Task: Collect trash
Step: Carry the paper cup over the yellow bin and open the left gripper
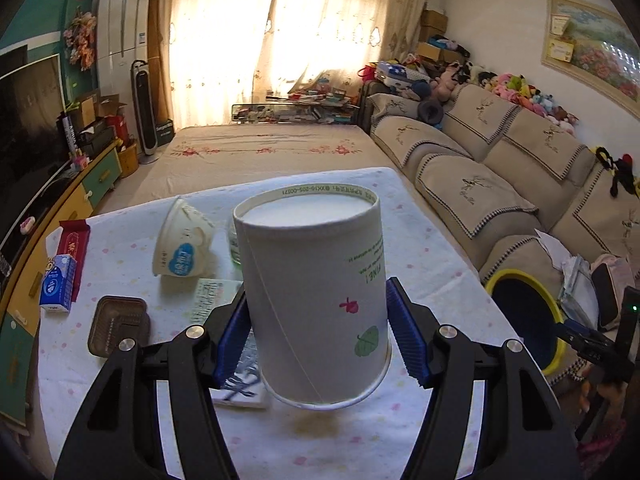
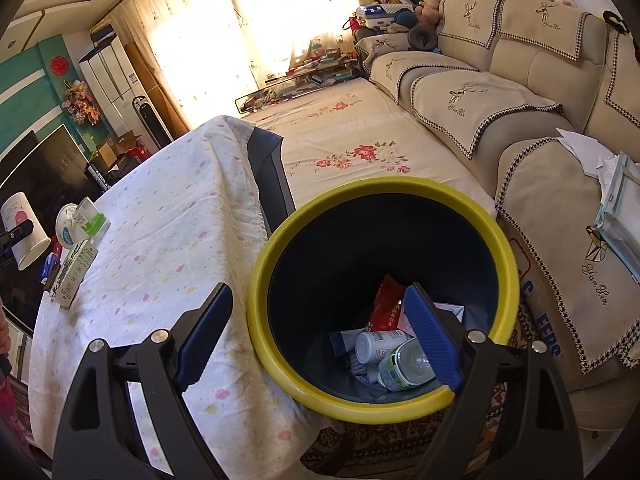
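Clutter beside held paper cup [image 1: 316, 292] — crushed tub [image 1: 185, 240], brown tray [image 1: 119, 326], tissue pack [image 1: 58, 283]

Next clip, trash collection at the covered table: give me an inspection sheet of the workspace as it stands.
Surface: table under a dotted white cloth, stained near the front edge.
Job's things: upside-down paper cup gripped and lifted; yellow-rimmed bin beside the table holds bottles and a red wrapper.
Clutter: crushed cup, tissue pack, brown tray, red packet, papers.
Grippers: left gripper jaws closed on the cup; right gripper jaws wide, empty, over the bin.
Cables: nothing seen.
Surroundings: sofa, curtains, TV, plush toys.
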{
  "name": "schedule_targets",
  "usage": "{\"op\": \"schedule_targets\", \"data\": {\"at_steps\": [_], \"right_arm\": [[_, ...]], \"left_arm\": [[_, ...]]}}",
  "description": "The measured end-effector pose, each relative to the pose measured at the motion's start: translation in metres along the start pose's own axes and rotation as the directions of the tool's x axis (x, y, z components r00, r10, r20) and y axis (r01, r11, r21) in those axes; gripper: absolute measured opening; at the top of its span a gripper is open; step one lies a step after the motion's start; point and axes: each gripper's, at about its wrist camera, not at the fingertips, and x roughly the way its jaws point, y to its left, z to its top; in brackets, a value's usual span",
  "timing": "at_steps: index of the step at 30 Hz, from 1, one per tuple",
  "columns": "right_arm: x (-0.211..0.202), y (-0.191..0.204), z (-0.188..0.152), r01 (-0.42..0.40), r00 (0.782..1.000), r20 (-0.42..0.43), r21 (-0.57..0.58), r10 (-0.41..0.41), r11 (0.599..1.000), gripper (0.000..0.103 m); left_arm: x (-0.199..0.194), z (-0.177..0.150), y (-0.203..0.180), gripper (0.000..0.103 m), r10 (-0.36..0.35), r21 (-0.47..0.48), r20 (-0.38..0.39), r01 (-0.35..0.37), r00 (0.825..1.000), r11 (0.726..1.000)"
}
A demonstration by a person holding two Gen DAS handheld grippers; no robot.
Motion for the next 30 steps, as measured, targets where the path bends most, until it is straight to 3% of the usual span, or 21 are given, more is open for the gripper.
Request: {"op": "schedule_targets", "data": {"at_steps": [6, 10, 14, 21, 26, 30], "right_arm": [[-0.023, -0.015, -0.005, 0.028, 0.999, 0.042, -0.004, -0.027, 1.000, 0.083], [-0.040, -0.040, -0.010, 0.085, 0.994, 0.074, 0.016, -0.086, 0.996, 0.083], [-0.056, -0.065, -0.018, 0.131, 0.986, 0.101, 0.053, -0.136, 0.990, 0.084], [-0.062, -0.101, -0.029, 0.142, 0.984, 0.096, 0.098, -0.151, 0.985, 0.085], [-0.060, -0.115, -0.031, 0.135, 0.985, 0.091, 0.123, -0.146, 0.983, 0.085], [-0.060, -0.122, -0.033, 0.133, 0.985, 0.094, 0.138, -0.147, 0.981, 0.085]], "left_arm": [[-0.009, -0.015, -0.095, 0.064, -0.155, 0.116, -0.044, 0.159, 0.987, 0.980], [-0.003, -0.020, -0.167, 0.064, -0.257, 0.189, -0.080, 0.267, 0.963, 0.945], [0.012, -0.019, -0.225, 0.064, -0.312, 0.239, -0.117, 0.331, 0.943, 0.913], [0.070, -0.016, -0.296, 0.065, -0.331, 0.278, -0.220, 0.384, 0.918, 0.881], [0.110, -0.019, -0.330, 0.068, -0.306, 0.297, -0.269, 0.381, 0.913, 0.876], [0.122, -0.021, -0.334, 0.071, -0.292, 0.300, -0.280, 0.372, 0.914, 0.878]]}}
